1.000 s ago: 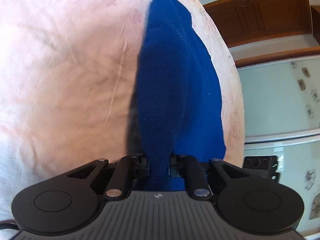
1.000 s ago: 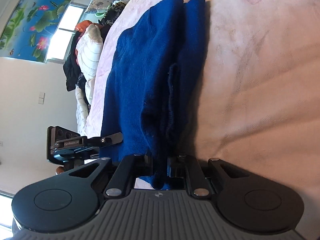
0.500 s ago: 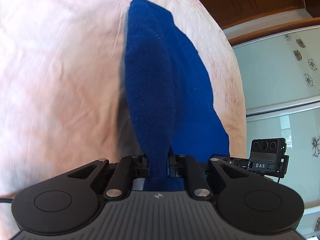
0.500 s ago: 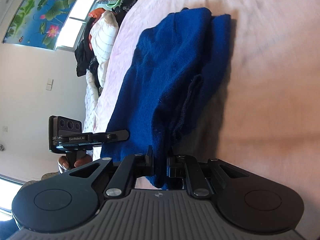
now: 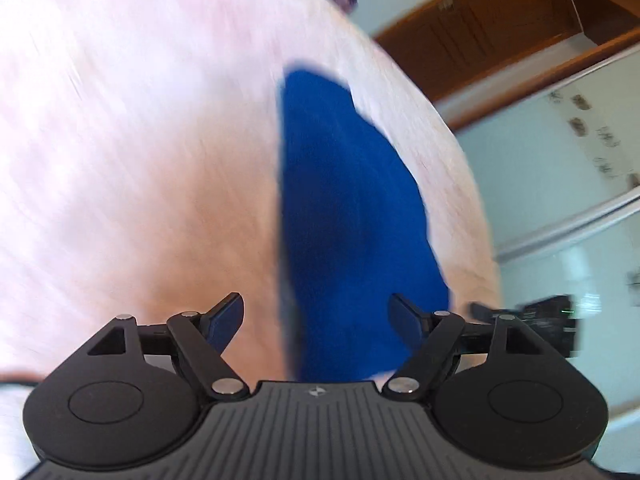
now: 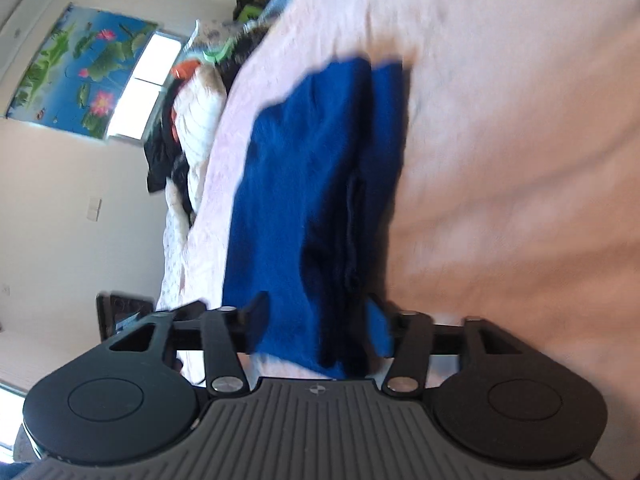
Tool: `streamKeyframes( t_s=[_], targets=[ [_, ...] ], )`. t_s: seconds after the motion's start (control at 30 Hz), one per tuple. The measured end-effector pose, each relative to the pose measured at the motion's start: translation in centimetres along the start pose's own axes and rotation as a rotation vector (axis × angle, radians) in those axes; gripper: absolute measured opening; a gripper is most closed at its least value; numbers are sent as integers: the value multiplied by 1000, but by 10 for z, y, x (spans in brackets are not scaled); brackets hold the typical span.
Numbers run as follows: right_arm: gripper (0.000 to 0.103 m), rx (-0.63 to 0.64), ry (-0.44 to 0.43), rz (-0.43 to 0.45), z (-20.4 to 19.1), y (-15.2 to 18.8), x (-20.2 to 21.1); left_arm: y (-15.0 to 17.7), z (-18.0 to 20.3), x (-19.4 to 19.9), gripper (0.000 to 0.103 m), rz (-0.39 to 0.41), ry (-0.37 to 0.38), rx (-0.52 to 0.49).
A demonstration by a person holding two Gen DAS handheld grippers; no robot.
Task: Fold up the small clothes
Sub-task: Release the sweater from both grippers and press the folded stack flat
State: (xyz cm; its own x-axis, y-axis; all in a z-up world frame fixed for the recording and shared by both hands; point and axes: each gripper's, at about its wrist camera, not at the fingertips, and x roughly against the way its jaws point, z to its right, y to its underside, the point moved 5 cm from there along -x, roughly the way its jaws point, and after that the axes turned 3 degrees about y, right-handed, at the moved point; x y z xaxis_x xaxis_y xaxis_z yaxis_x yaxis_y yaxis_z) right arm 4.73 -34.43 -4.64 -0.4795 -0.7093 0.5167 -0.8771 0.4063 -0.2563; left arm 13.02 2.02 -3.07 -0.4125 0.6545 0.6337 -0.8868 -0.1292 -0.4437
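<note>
A dark blue knit garment (image 5: 344, 208) lies folded in layers on the pale pink bed cover (image 5: 132, 168). In the left wrist view my left gripper (image 5: 318, 314) is open, its jaws spread on either side of the garment's near end. In the right wrist view the same garment (image 6: 316, 184) lies flat, with a folded edge running down its right side. My right gripper (image 6: 318, 320) is open too, its jaws apart around the near edge of the cloth. Both views are motion-blurred.
A pile of other clothes (image 6: 188, 128) lies at the far end of the bed, below a lotus picture (image 6: 80, 76). Brown wooden cabinets (image 5: 500, 20) and glass sliding doors (image 5: 568, 184) stand beyond the bed's right edge. The other gripper (image 5: 536, 320) shows at the right.
Both grippers were shut on the blue garment's near edge; both have now opened and let it go. The garment has dropped flat onto the bed. Both cameras are moving.
</note>
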Motion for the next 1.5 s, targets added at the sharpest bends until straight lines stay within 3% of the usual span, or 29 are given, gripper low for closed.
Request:
streamKeyframes(
  t_s=[0.1,0.17,0.23,0.33,0.4,0.43,0.47,0.5,0.6,0.73,0.8,0.83,0.97,1.03,1.1,1.23,1.37,1.43,1.5],
  targets=[
    [57,32,55,146,-6,-35,14,-8,39,15,79,200,-249,-254],
    [56,80,81,199,-21,-59,3,-5,67,4,79,248,-270,-384],
    [55,110,177,243,-35,-88,-23,5,86,-26,79,225,-287,-446],
    [56,203,360,189,-41,-111,-69,22,90,-72,79,155,-376,-455],
    [48,252,484,120,-34,-113,-94,30,80,-83,79,124,-395,-441],
    [39,268,486,132,-33,-112,-98,33,73,-85,80,108,-395,-413],
    [19,276,462,142,-33,-110,-99,33,68,-88,81,107,-384,-376],
    [12,261,426,142,-32,-108,-98,33,63,-86,83,114,-370,-346],
    [11,287,397,185,-34,-102,-87,35,59,-85,84,105,-371,-350],
    [7,208,391,192,-12,-97,-77,37,60,-88,88,106,-377,-364],
    [10,198,367,217,-7,-94,-77,38,60,-89,90,111,-385,-375],
    [22,199,364,223,-8,-93,-77,38,60,-89,90,111,-385,-375],
    [35,179,386,269,-15,-93,-69,36,59,-89,90,106,-383,-374],
    [34,199,407,380,-26,-92,-51,36,59,-89,90,107,-385,-376],
    [34,260,383,430,-44,-89,-45,37,61,-87,91,109,-388,-378],
    [45,451,391,348,-78,-78,-73,38,61,-87,93,110,-393,-376],
    [51,493,516,237,-55,-73,-115,40,62,-87,93,118,-394,-379],
    [50,595,517,285,-53,-64,-116,41,62,-87,93,122,-395,-381],
    [50,597,543,274,-57,-61,-115,41,62,-87,94,125,-399,-381]
  ],
)
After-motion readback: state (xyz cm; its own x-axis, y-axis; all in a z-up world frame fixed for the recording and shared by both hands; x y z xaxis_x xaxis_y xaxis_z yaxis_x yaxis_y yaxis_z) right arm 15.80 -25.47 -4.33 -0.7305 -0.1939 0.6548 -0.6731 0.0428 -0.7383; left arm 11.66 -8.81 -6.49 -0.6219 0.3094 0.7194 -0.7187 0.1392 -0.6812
